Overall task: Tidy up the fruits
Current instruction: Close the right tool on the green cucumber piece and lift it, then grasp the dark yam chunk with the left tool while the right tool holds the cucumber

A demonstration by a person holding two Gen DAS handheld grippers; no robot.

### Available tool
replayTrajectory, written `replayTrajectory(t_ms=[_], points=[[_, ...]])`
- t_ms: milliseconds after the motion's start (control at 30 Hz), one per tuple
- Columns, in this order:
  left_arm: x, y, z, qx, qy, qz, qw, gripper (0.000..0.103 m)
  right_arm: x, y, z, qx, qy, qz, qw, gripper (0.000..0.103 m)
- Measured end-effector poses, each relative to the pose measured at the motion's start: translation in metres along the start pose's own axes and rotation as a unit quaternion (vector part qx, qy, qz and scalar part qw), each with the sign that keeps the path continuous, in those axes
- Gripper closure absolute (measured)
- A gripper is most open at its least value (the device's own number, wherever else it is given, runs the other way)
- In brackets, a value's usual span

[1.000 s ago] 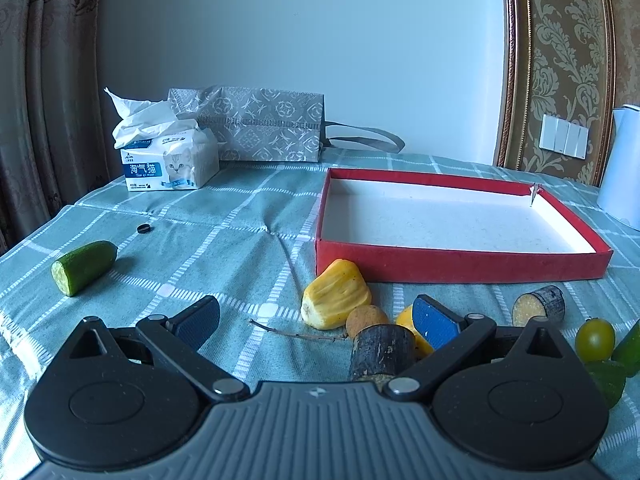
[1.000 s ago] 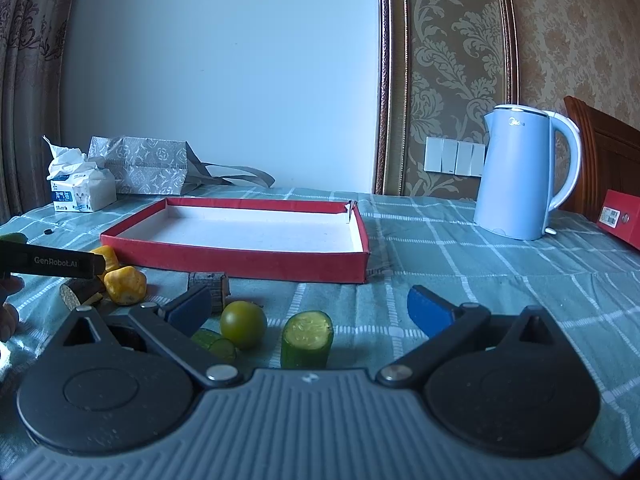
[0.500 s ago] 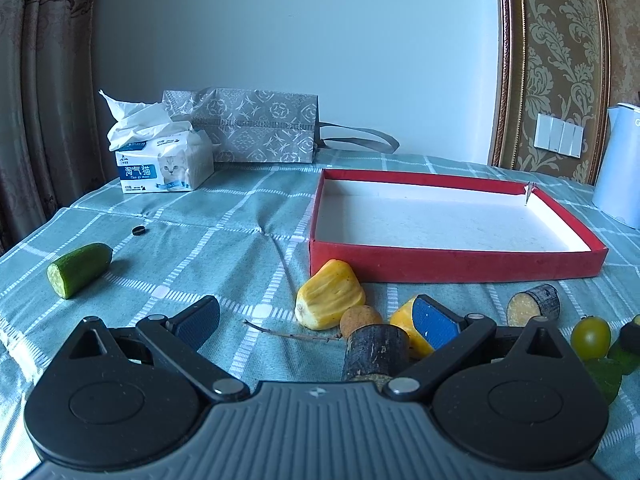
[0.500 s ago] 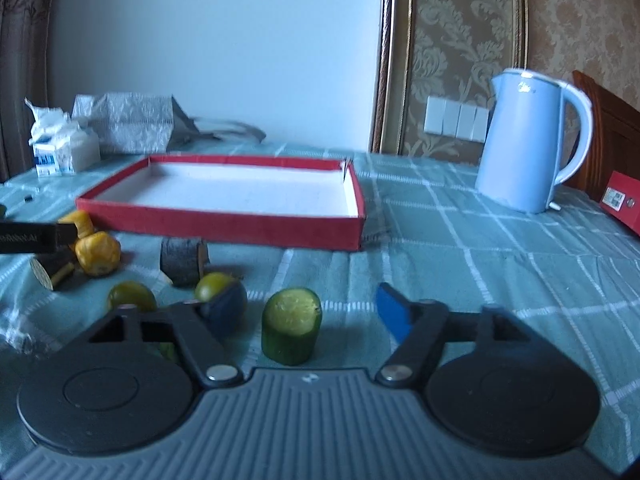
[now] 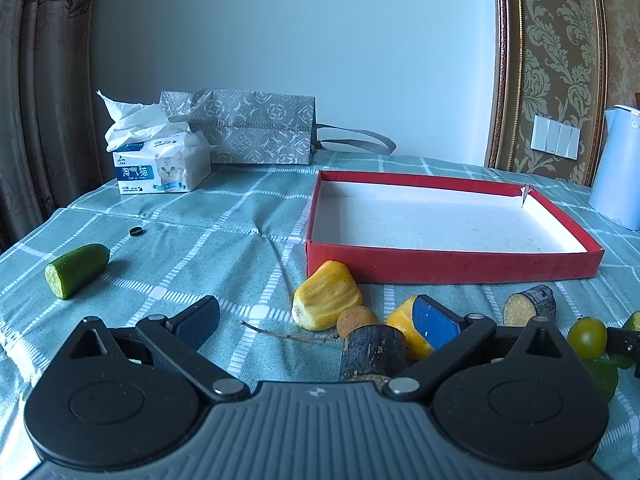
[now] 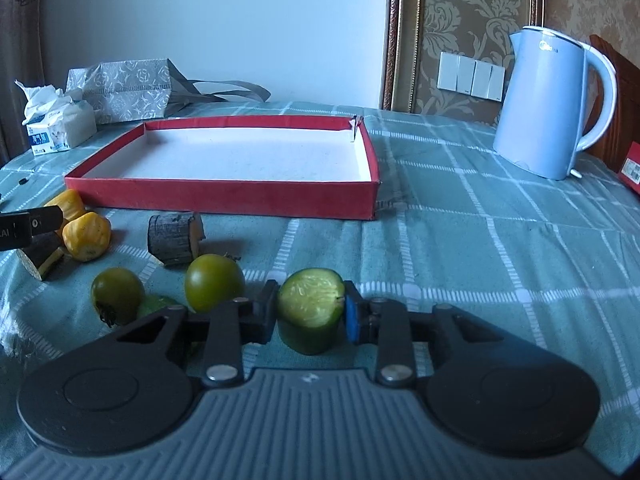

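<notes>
The tablecloth [image 5: 224,236] was teal with a white check, the tray [image 6: 224,196] red outside and white inside. The kettle [image 6: 548,104] was pale blue, the bag [image 5: 256,132] grey with a pale floral print. The cucumber piece [image 6: 310,312] was green, two tomatoes [image 6: 214,282] olive green, the jackfruit pieces [image 5: 326,300] yellow, the gripper pads [image 5: 434,322] blue

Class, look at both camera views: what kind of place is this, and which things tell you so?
Probably a room in a home: a table under a checked tablecloth, an electric kettle, a tissue pack, and patterned wallpaper with wall switches.
</notes>
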State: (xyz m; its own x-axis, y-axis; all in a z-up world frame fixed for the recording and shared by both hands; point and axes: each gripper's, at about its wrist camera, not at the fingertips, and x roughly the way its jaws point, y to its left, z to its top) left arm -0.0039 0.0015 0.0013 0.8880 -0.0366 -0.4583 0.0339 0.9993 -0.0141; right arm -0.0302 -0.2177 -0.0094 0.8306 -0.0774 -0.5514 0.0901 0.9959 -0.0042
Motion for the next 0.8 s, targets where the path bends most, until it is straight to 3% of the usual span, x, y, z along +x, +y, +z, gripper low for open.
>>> replayTrajectory(t_ms=[267,400,533,800], points=[[-0.014,0.021,0.0,-0.008,-0.007,-0.035,0.9993,0.0,-0.015,-0.01,0.001,0.022,-0.041,0.002,0.999,0.072],[-0.027,0.042,-0.006,0.0,-0.013,-0.034,0.9993,0.0,-0.013,-0.016,-0.001,0.035,-0.045,0.012,0.998,0.072],[-0.035,0.042,-0.013,0.045,-0.022,-0.018,0.9986,0.0,-0.01,-0.019,-0.002,0.043,-0.043,0.026,0.998,0.072],[-0.039,0.0,-0.019,0.159,-0.034,-0.055,0.9852,0.0,-0.011,-0.022,-0.003,0.054,-0.046,0.037,0.997,0.072]])
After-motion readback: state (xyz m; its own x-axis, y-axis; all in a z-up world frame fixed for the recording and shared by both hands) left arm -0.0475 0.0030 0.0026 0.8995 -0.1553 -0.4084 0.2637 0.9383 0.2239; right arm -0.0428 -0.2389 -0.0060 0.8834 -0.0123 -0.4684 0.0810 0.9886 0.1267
